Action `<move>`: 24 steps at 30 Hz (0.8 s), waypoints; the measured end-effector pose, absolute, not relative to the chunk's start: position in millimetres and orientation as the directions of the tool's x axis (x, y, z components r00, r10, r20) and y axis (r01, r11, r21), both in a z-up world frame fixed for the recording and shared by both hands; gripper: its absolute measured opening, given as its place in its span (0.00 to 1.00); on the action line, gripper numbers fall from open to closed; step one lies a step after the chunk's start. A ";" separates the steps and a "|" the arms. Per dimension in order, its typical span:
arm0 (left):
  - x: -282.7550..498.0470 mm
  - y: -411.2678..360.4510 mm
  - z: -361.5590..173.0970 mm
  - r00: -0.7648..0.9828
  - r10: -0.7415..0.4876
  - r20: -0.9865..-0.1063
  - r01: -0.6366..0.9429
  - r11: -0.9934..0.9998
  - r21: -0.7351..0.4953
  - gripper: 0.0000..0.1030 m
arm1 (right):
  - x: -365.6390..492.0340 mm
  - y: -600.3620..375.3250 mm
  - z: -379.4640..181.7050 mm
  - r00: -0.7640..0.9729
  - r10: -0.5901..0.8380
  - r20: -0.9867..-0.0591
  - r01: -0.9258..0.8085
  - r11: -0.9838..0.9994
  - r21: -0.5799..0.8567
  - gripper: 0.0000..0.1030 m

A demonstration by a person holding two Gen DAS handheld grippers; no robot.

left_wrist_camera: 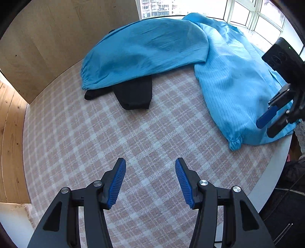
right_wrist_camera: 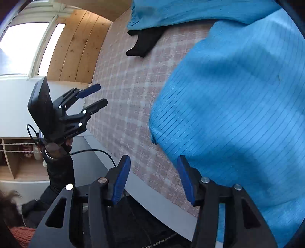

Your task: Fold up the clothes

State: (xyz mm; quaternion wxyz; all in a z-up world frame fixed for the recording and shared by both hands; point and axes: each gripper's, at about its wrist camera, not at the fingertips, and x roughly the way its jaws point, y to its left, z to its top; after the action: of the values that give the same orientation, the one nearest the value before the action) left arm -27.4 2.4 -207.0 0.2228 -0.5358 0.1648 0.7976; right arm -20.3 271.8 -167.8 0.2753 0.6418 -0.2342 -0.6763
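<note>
my left claw (left_wrist_camera: 150, 181) hung over the bare pink-checked cloth (left_wrist_camera: 106, 137) covering the tabletop, its blue pads (left_wrist_camera: 116, 183) standing well apart with nothing between them. my right claw (right_wrist_camera: 152, 179) was parted about as wide and gripped nothing either — its right finger sat just beside the edge of the light blue striped garment (right_wrist_camera: 238, 114), which spread over the right side of the tabletop, one gathered cuff (left_wrist_camera: 235, 143) near the front edge. a second blue piece (left_wrist_camera: 144, 51) lay draped further back, whether a sleeve of the same garment or another item i could not tell, and a black garment (left_wrist_camera: 133, 95) poked out from under it. from the right wrist view i saw my left claw held by a dark-sleeved hand (right_wrist_camera: 55, 148) off the left edge of the tabletop. windows (left_wrist_camera: 247, 13) ran behind it all — wooden panelling (left_wrist_camera: 47, 38) to the left.
</note>
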 end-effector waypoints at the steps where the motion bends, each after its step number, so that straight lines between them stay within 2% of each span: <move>1: -27.0 7.4 -205.5 -0.322 0.194 -0.927 -0.544 -0.839 0.013 0.50 | -16.5 275.2 -158.2 -0.076 -0.646 -0.759 0.097 -0.763 0.639 0.50; 4: -25.5 28.0 -204.0 -0.305 0.236 -0.923 -0.591 -0.807 -0.010 0.50 | -11.8 286.0 -134.5 -0.257 -0.507 -0.823 0.166 -0.862 0.479 0.46; 5: -26.6 37.7 -206.2 -0.294 0.250 -0.922 -0.605 -0.796 -0.023 0.50 | -12.7 285.6 -134.8 -0.278 -0.465 -0.840 0.180 -0.885 0.430 0.35; 7: -30.0 58.7 -213.0 -0.265 0.278 -0.923 -0.626 -0.778 -0.055 0.50 | -14.1 278.9 -145.9 -0.262 -0.396 -0.880 0.203 -0.914 0.351 0.18; 10: -34.4 90.1 -226.1 -0.211 0.311 -0.927 -0.647 -0.755 -0.106 0.51 | -8.1 277.7 -170.6 -0.222 -0.298 -0.929 0.223 -0.943 0.249 0.18; 12: -34.0 107.0 -234.9 -0.180 0.312 -0.933 -0.659 -0.742 -0.121 0.55 | 7.1 293.4 -166.9 -0.246 -0.298 -0.923 0.199 -0.947 0.252 0.18; 13: -33.6 115.3 -239.3 -0.165 0.310 -0.936 -0.667 -0.735 -0.126 0.58 | 15.8 302.6 -162.5 -0.264 -0.308 -0.914 0.183 -0.946 0.266 0.19; 15: -33.2 128.5 -247.8 -0.155 0.281 -0.947 -0.681 -0.725 -0.104 0.61 | 37.9 326.2 -148.5 -0.323 -0.272 -0.906 0.126 -0.962 0.244 0.34; 16: -33.7 133.5 -251.9 -0.148 0.270 -0.951 -0.686 -0.721 -0.098 0.61 | 50.5 338.8 -142.5 -0.356 -0.229 -0.906 0.092 -0.973 0.210 0.51; 18: -34.8 141.0 -256.9 -0.137 0.266 -0.954 -0.698 -0.709 -0.098 0.59 | 74.4 364.3 -137.0 -0.395 -0.144 -0.907 0.020 -0.989 0.148 0.55; 20: -35.8 144.5 -255.4 -0.136 0.283 -0.949 -0.711 -0.696 -0.106 0.43 | 93.3 391.4 -141.8 -0.377 -0.109 -0.920 -0.063 -0.988 0.143 0.55; 22: -40.4 142.9 -252.0 -0.104 0.320 -0.942 -0.704 -0.692 -0.157 0.02 | 108.0 414.3 -151.5 -0.360 -0.087 -0.929 -0.148 -0.978 0.149 0.55; 24: -45.2 137.3 -248.1 -0.075 0.357 -0.931 -0.686 -0.696 -0.211 0.02 | 119.4 433.0 -159.4 -0.351 -0.053 -0.935 -0.215 -0.967 0.136 0.55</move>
State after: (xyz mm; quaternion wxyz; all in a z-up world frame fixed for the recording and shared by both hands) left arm -45.2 137.3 -248.1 0.3626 -0.5751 0.1431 0.7192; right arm 119.4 433.0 -159.4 -0.0498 0.5675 -0.1183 -0.8133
